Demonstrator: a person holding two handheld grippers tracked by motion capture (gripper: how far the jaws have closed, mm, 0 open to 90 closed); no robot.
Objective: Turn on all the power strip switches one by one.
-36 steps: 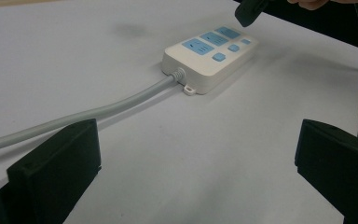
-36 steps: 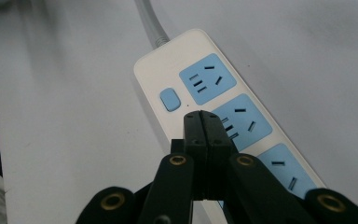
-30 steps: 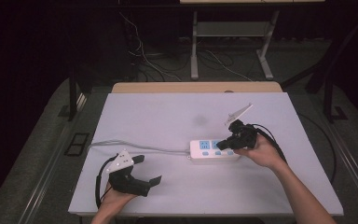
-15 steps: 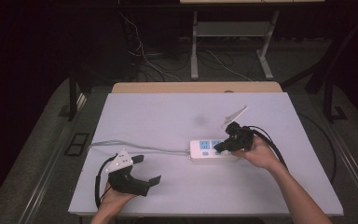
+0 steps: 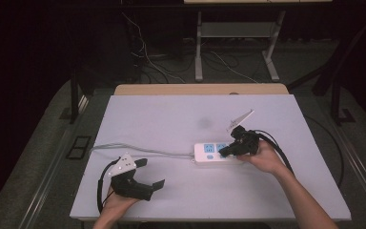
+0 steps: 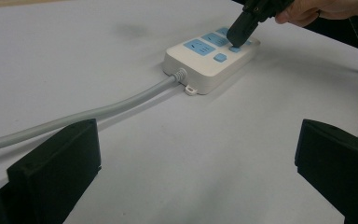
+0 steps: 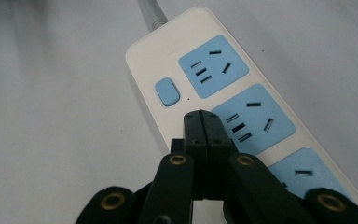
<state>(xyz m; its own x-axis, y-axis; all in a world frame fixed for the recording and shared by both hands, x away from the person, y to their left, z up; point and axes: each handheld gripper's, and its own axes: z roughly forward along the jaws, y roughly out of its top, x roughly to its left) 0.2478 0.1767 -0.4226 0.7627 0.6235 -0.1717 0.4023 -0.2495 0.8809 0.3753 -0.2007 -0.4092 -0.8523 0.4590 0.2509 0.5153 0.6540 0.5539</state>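
Note:
A white power strip with blue sockets lies on the table right of centre; its grey cable runs off to the left. My right gripper is shut with nothing between its jaws. Its joined tip points down at the strip beside the second socket. From the left gripper view that tip touches a small blue button on the strip. Another blue button shows uncovered. My left gripper rests open near the front left; its jaws stand wide apart.
The white table top has free room behind and in front of the strip. The cable crosses the table just ahead of my left gripper. A wooden edge borders the far side, with dark floor and loose wires beyond.
The right gripper's tip has edged slightly left and down onto the strip. The left gripper has not moved.

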